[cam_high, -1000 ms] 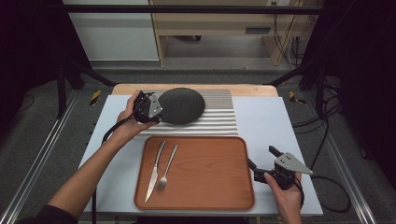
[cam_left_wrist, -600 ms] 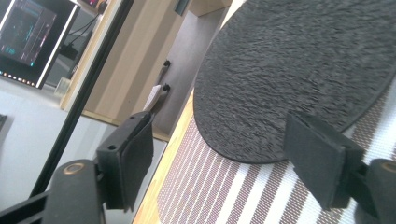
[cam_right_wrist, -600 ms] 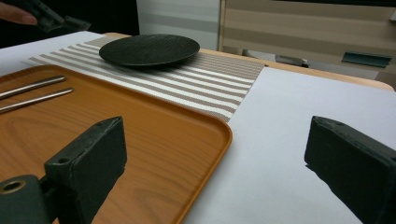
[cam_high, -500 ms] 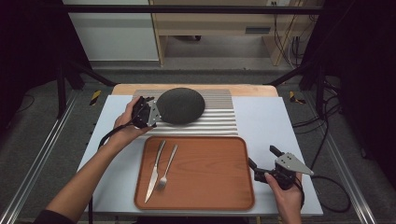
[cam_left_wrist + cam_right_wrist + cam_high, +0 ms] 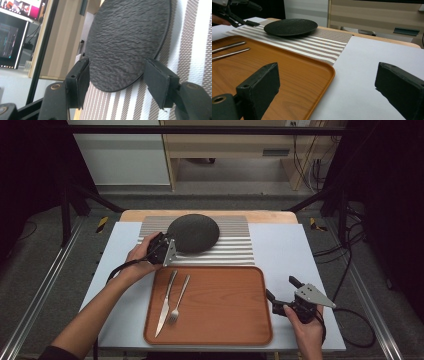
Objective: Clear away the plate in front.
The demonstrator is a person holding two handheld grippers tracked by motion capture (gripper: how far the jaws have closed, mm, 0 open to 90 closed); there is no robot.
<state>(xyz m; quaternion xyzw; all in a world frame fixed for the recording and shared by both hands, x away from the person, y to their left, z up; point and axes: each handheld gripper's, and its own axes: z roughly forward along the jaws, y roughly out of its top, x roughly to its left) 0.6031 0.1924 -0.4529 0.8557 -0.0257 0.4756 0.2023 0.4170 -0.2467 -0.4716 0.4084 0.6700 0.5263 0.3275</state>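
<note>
Left gripper (image 5: 167, 251) at near-left rim of round, flat, dark grey slate-textured plate (image 5: 193, 232); plate directly ahead of jaws, rim edge poking in between them in left gripper view (image 5: 125, 50)
Jaws part open, just been closing, pads standing either side of rim, not yet pressing; nothing gripped
Plate resting on grey-and-white striped woven placemat (image 5: 225, 251) at far side of table, beyond orange wooden rectangular tray (image 5: 225, 310)
Plate round, so no long axis; thin edge the only purchase, lying level with mat
Left hand clearly nearer; right gripper (image 5: 280, 292) well apart at near-right corner, beside tray's right rim, jaws wide open, holding nothing, hovering over pale blue table sheet (image 5: 290, 250)
Surface of plate rough, rippled like slate, matte; likely rigid and fairly heavy, judged prone to tilt if pinched at 1 edge
Mat ribbed, fabric-like, may drag under rim
On tray's left part: 1 steel knife (image 5: 166, 302) and 1 steel fork (image 5: 178, 300), side by side, handles pointing away toward mat
</note>
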